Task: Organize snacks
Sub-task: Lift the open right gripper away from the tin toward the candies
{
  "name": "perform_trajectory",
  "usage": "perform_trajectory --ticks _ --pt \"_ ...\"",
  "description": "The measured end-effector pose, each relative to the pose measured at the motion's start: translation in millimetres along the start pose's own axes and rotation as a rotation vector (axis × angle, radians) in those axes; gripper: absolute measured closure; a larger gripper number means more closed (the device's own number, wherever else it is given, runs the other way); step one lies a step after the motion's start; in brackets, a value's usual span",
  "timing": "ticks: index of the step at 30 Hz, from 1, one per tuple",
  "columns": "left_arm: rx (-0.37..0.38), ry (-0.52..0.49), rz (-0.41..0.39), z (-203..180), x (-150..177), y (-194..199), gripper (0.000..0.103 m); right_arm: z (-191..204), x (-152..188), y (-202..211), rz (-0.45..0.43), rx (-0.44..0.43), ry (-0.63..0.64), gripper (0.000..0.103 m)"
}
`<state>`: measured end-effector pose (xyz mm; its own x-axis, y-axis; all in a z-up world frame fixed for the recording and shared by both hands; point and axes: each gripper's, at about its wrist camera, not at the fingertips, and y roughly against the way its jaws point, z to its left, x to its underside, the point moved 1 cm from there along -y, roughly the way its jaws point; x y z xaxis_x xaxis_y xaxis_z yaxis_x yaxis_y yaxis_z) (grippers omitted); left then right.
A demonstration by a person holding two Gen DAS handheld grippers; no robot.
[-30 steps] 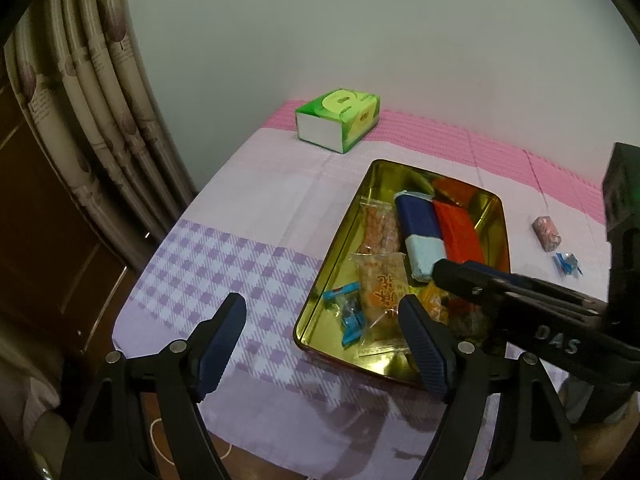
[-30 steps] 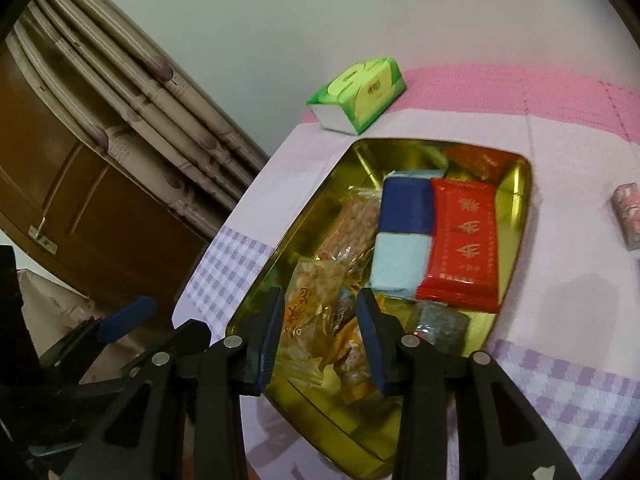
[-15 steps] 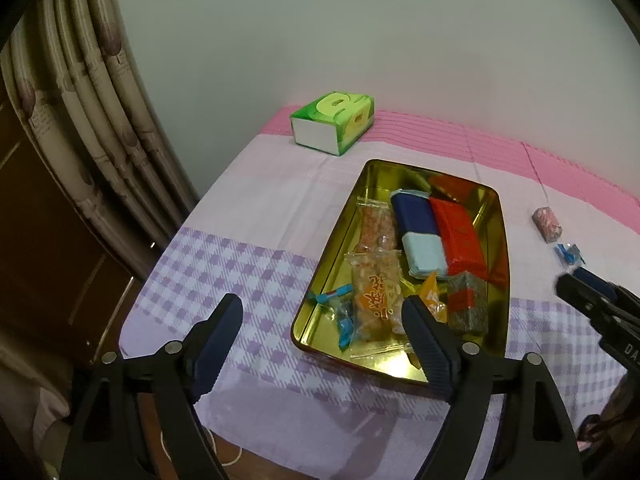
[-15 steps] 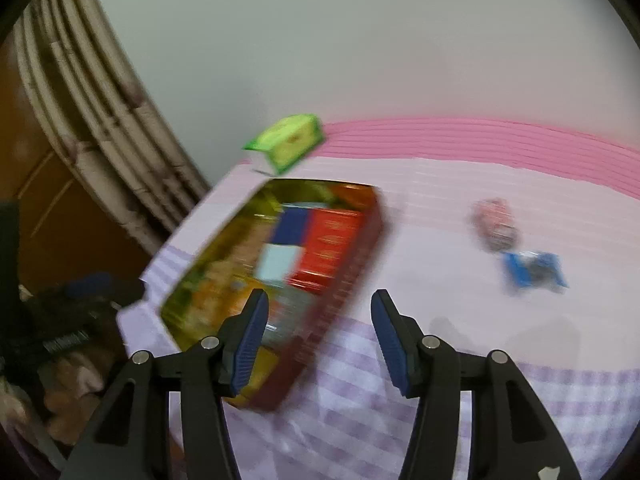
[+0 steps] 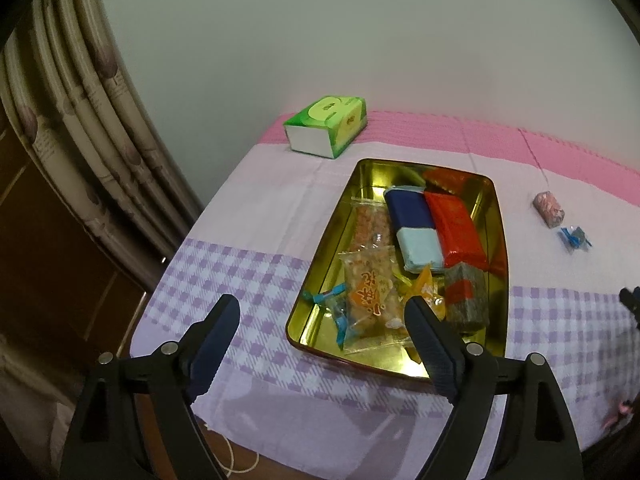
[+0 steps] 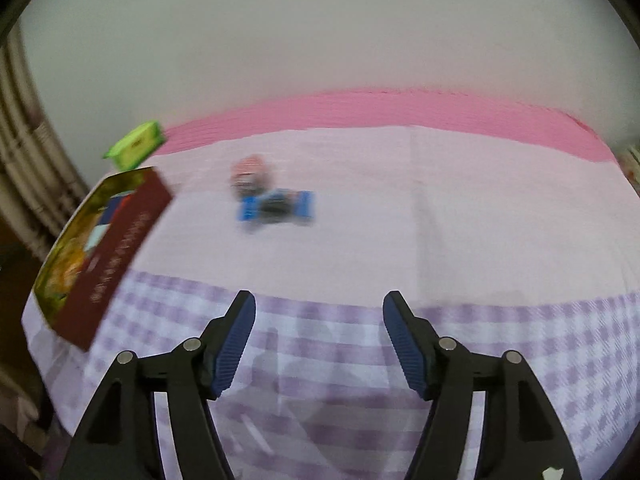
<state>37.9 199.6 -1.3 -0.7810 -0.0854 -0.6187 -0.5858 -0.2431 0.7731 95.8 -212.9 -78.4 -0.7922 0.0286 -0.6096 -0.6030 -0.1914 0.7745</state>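
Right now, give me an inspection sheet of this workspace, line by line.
Surface: tablecloth, pink, pale and lilac check, covering the table.
Job's things: gold tin holds packets; pink snack and blue candy lie outside it on the cloth.
Clutter: green tissue pack beyond the tin.
Grippers: left gripper and right gripper both empty, jaws wide apart, above the table's near edge.
Cables: pale cord below the table edge.
Surroundings: curtain, plain wall.
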Motion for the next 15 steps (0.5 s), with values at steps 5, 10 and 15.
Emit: perform_trajectory --ticks 5,10,15 --pt "-0.021 -0.057 -0.016 -14.6 1.6 4.0 0.018 -31.0 2.4 -4.7 0.008 0.044 -0.019 0.034" --pt "-0.026 -0.105 -0.023 -29.6 2.0 7.9 0.013 -53.5 2.9 -7.5 0.015 0.074 -0.031 0.03" --pt "-0.021 -0.143 -0.031 -45.3 -4.1 12.9 0.013 -72.3 4.0 -8.4 0.016 0.085 -0.051 0.028"
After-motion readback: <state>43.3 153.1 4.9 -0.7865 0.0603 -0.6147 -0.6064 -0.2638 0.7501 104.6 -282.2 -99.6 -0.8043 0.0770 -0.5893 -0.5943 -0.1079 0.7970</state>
